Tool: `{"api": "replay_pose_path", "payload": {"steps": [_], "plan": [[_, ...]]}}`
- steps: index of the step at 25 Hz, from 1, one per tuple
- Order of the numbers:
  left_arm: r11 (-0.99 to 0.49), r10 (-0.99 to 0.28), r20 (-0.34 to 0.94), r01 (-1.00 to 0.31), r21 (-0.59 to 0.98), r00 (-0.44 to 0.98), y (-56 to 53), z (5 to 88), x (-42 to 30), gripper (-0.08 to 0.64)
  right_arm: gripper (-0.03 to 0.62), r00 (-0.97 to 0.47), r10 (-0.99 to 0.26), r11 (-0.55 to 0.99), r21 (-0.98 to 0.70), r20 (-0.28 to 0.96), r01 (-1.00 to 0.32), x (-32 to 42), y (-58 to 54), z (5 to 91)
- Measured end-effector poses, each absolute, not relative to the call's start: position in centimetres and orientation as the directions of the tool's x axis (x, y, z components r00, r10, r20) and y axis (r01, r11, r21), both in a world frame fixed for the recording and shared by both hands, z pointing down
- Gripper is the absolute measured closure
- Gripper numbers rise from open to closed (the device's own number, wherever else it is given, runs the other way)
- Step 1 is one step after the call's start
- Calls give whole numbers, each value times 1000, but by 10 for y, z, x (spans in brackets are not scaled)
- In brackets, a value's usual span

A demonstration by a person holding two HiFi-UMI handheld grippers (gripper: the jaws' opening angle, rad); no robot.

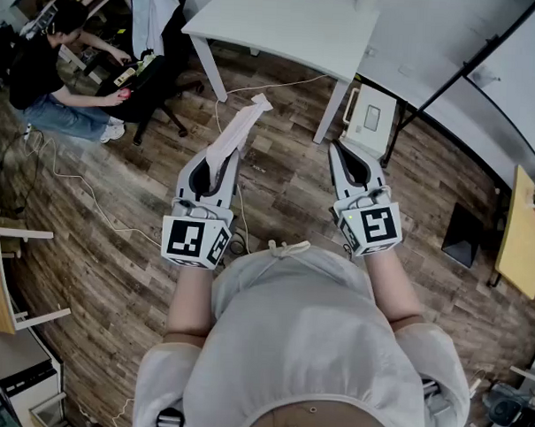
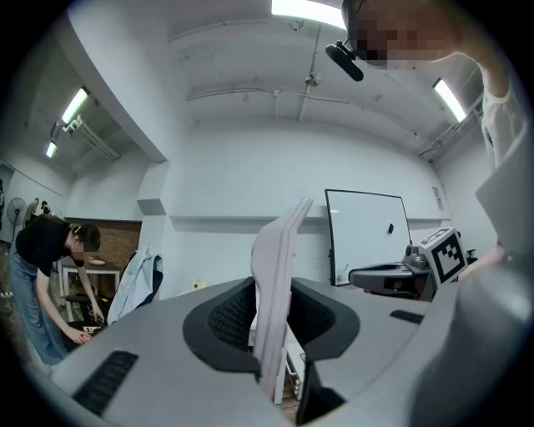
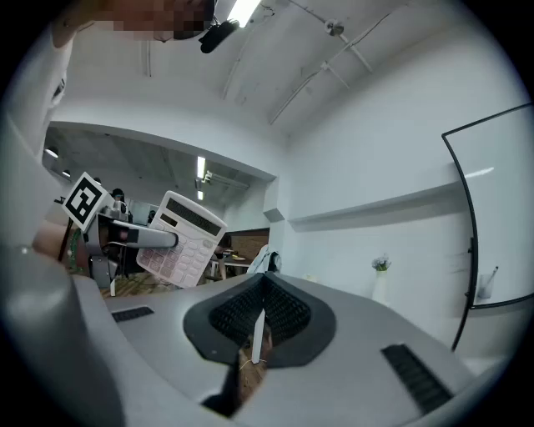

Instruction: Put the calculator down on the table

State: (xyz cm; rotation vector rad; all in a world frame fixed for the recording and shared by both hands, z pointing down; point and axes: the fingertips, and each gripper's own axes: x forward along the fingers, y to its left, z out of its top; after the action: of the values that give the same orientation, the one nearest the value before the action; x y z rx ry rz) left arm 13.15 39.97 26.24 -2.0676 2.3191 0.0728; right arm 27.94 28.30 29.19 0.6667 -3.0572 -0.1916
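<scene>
The left gripper pinches the calculator in the air, short of the white surface. The right gripper is pressed together, apparently empty. Putting it down is still all to do.

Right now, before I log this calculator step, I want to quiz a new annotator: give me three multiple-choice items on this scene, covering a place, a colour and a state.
1. Where is the calculator?
A. On the floor
B. Between the left gripper's fingers
C. On the table

2. What colour is that table?
A. Black
B. Green
C. White

3. How do the right gripper's fingers stand?
A. Closed together, empty
B. Clamped on the calculator
C. Wide apart

Answers: 1 B, it sticks out of the left gripper above the floor; 2 C, its top and legs are white; 3 A, the right gripper view shows the pads meeting with nothing between.
</scene>
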Motion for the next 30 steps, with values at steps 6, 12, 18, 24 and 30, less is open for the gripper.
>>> {"api": "replay_pose_path", "payload": {"steps": [6,12,18,24,30], "plan": [[109,-993,-54,-994,17,-109,388,260,126,451,589,-908,-419,901,119,-13,-417,273,273,289],[110,-992,-53,-993,31,-112,390,266,115,451,588,-903,-429,898,106,-9,-427,262,273,294],[105,-994,-33,-993,52,-107,381,276,104,451,588,-888,-460,886,72,5,-458,254,258,302],[123,-992,0,-991,61,-123,348,291,80,451,586,-894,-446,895,38,40,-445,229,218,320],[151,-988,28,-987,52,-149,290,301,42,451,586,-914,-401,916,13,56,-401,178,153,335]]}}
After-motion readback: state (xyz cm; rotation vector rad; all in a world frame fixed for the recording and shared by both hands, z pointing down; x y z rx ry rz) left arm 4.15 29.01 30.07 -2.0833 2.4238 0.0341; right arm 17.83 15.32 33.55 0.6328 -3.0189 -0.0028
